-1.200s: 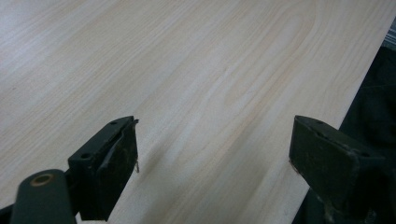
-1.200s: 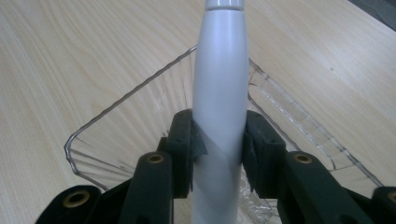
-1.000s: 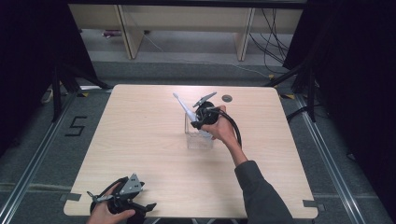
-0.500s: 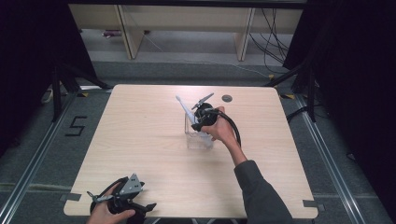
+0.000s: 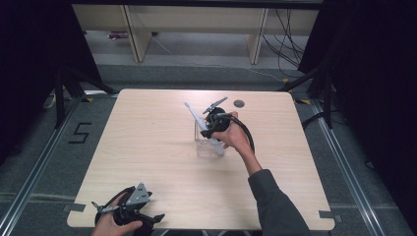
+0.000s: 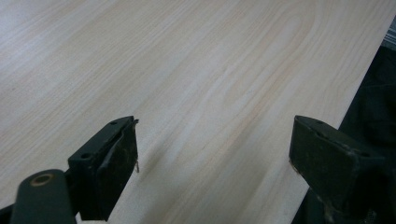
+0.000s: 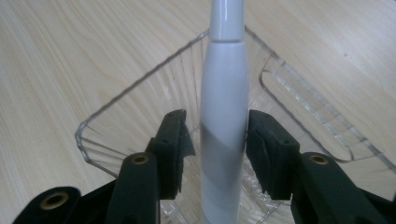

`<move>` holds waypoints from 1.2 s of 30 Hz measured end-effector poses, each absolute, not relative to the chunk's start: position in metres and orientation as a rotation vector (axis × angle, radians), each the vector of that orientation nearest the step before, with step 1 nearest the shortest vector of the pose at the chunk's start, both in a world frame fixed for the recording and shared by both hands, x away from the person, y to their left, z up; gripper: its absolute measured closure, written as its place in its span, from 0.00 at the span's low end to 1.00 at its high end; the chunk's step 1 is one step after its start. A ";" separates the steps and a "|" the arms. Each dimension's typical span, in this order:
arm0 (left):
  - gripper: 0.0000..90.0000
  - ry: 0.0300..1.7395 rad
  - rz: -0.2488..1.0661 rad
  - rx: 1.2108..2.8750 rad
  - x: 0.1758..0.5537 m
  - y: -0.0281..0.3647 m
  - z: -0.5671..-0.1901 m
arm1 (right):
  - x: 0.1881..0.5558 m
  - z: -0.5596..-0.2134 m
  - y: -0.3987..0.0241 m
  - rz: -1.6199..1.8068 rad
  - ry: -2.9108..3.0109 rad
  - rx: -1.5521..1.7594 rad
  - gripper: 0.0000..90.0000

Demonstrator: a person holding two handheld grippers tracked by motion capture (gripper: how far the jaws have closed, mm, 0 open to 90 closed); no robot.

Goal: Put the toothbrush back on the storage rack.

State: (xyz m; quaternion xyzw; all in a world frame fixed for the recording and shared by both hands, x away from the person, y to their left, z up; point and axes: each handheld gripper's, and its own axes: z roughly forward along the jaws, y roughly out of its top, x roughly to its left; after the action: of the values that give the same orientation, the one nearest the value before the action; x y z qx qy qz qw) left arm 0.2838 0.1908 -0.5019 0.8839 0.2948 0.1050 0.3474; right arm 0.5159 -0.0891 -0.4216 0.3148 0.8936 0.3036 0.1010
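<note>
A white electric toothbrush (image 5: pixel 195 116) stands tilted in a clear plastic holder (image 5: pixel 207 148) at the middle of the wooden table (image 5: pixel 147 142). My right gripper (image 5: pixel 209 133) reaches down into the holder from the right. In the right gripper view the toothbrush handle (image 7: pixel 223 116) rises between the jaws inside the holder (image 7: pixel 116 100). The right gripper (image 7: pixel 217 140) has just been opening, and a gap shows at the left pad, so it is open around the handle. My left gripper (image 5: pixel 142 221) rests at the table's near left edge. The left gripper (image 6: pixel 212 149) is open wide over bare wood.
A small dark round disc (image 5: pixel 239 103) lies on the table behind the holder. Pale shelving (image 5: pixel 196 29) stands beyond the far edge. The table's edge (image 6: pixel 359 88) runs close beside the left gripper. Black curtains flank both sides.
</note>
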 end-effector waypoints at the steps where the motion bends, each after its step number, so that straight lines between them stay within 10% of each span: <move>1: 0.16 0.767 0.272 2.291 0.284 0.191 -0.502 | 0.515 -0.420 -0.089 0.897 2.632 0.948 0.63; 36: 0.16 0.771 0.272 2.291 0.284 0.191 -0.502 | 0.500 -0.390 -0.111 1.078 2.537 0.913 0.53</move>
State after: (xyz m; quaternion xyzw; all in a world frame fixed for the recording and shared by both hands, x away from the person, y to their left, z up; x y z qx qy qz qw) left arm 0.2838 0.1907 -0.5023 0.8832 0.2971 0.1049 0.3473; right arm 0.4998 -0.1110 -0.3901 0.3121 0.8675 0.3687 0.1186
